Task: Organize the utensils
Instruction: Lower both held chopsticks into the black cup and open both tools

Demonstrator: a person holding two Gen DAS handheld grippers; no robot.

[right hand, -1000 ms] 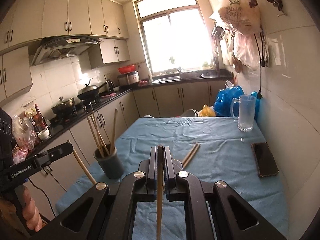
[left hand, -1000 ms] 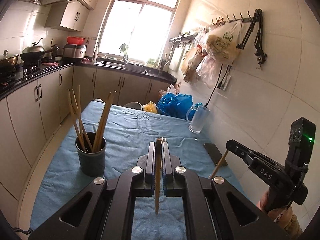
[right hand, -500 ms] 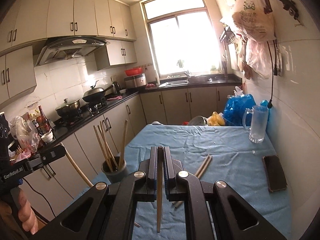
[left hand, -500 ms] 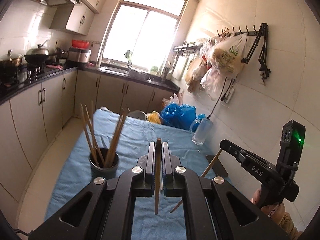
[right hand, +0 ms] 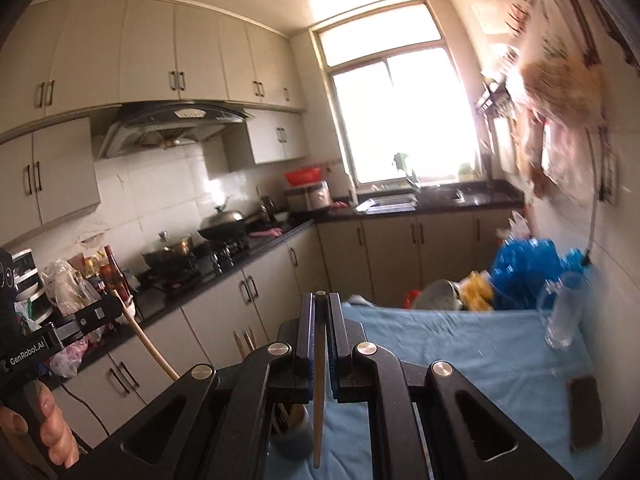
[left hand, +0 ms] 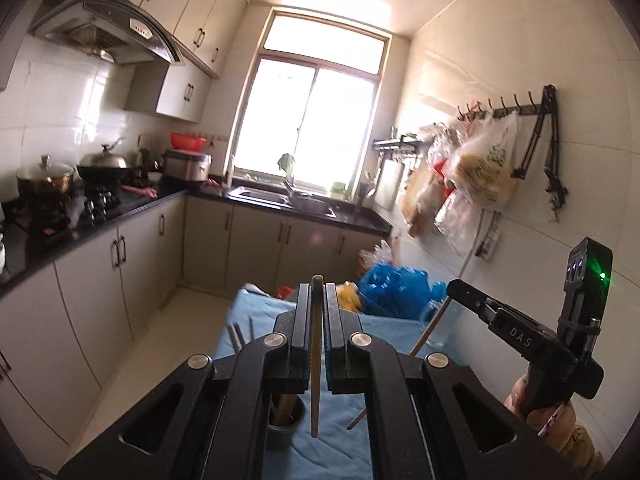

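Chopsticks, one per gripper. Left gripper (left hand: 316, 312) clamped tight on a wooden chopstick (left hand: 315, 392), stick running vertically between the closed jaws, lower tip hanging free above the blue tablecloth (left hand: 344, 420). Right gripper (right hand: 319, 324) likewise closed on its own chopstick (right hand: 318, 412), tip pointing down.

Dark holder cup (left hand: 285, 420) sits on the cloth directly under the left gripper, mostly hidden by the gripper body; more chopstick ends visible inside it. From the right wrist view the same cup (right hand: 290, 442) lies just left of the held stick's tip, apparently not yet over the mouth, though blur makes that hard to fix.

Judged step: dropping each stick into the cup. To do it well:
- bring one tip over the cup mouth at a time, so the two grippers do not crowd each other
- keep the stick near upright, lower until the tip is below the rim, then release
- aim for a gap among the sticks already standing there

Phone (right hand: 586, 412) lies near the wall edge, glass mug (right hand: 564, 312) beyond it; both well apart from the cup.

Writing: "DAS" on the right gripper seen from the left view; "GenRobot.AI" on the left gripper seen from the right view
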